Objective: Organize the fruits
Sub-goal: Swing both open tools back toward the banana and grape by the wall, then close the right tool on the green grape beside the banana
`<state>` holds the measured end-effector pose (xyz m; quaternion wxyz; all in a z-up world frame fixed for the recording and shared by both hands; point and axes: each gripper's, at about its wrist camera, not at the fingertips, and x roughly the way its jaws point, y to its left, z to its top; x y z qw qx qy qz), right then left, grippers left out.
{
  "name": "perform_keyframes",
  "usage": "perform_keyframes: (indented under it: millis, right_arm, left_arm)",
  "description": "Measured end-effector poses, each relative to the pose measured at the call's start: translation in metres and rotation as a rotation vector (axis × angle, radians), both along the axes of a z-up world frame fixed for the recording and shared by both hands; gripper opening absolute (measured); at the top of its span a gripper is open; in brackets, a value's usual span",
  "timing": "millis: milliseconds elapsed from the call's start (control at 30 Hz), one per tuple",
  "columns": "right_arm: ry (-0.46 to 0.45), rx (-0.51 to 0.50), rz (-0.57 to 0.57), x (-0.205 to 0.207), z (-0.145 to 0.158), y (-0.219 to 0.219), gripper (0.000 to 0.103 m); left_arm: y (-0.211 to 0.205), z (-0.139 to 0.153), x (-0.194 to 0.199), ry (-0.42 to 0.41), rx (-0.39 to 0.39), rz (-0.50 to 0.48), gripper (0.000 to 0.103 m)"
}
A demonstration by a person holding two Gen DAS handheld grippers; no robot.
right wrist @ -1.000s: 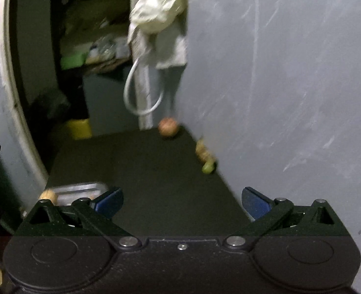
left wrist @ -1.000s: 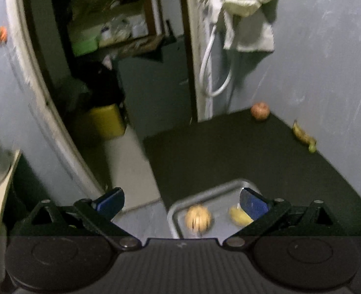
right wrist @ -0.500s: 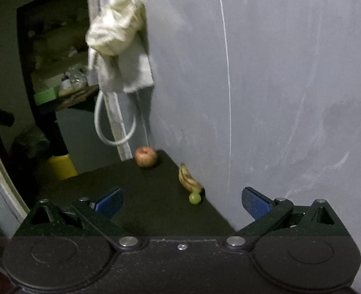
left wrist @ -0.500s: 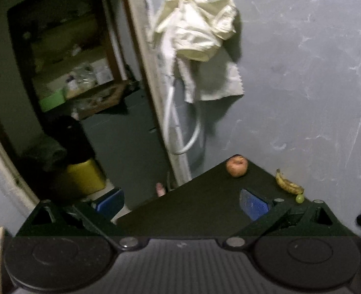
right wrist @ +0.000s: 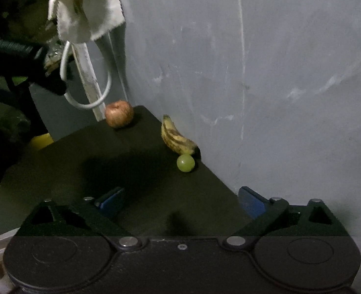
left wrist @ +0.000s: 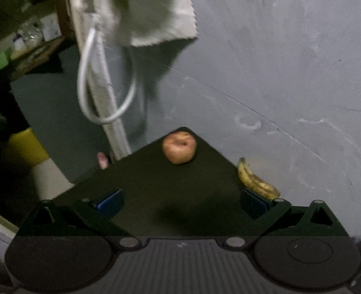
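three fruits are sitting ahead of both spread, empty grippers: apple (right wrist: 119,117) at the surface (right wrist: 121,161) corner, banana (right wrist: 176,140) and grape (right wrist: 185,162) by the wall, so nudging risks rolling them off.

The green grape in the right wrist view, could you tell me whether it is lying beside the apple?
No, the green grape lies at the near end of the banana, well apart from the apple at the table's far corner.
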<state>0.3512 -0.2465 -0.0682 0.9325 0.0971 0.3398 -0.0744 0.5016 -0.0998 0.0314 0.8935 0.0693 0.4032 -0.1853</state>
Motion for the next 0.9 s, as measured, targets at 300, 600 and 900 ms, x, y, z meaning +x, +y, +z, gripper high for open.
perform_keyframes:
  millis: [300,600,900]
  right_arm:
    - [-0.005,-0.033,-0.004,0.04,-0.03,0.007,0.083]
    - [0.013,-0.043,-0.027,0.065,-0.043,0.009,0.064]
    - [0.021,-0.056,-0.045,0.077,-0.052,0.007,0.051]
  left_arm:
    - [-0.035,-0.051,0.048,0.137,-0.149,-0.048,0.102]
    - [-0.056,-0.092,0.072,0.208,-0.206,-0.053,0.101]
    - [-0.071,-0.117,0.087,0.281,-0.26,-0.056,0.094]
